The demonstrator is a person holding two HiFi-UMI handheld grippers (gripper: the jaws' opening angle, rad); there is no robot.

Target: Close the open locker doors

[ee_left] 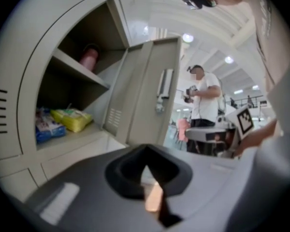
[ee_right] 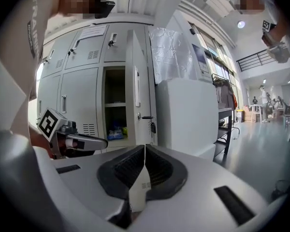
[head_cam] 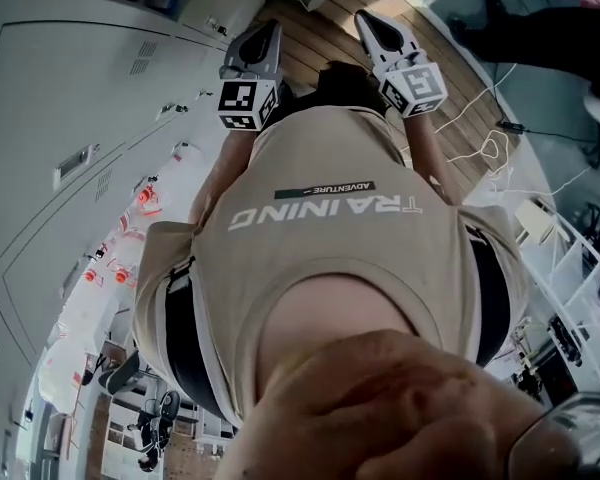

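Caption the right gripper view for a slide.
Right tool, jaws together, faces the open locker door.

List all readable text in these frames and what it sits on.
"TRAINING": large print on the person's shirt, upside down in the head view.
"ADVENTURE": small dark strip beside it on the same shirt.
Sheet on an upper locker door: too blurred to read.
Packets in the open locker: print too small to read.
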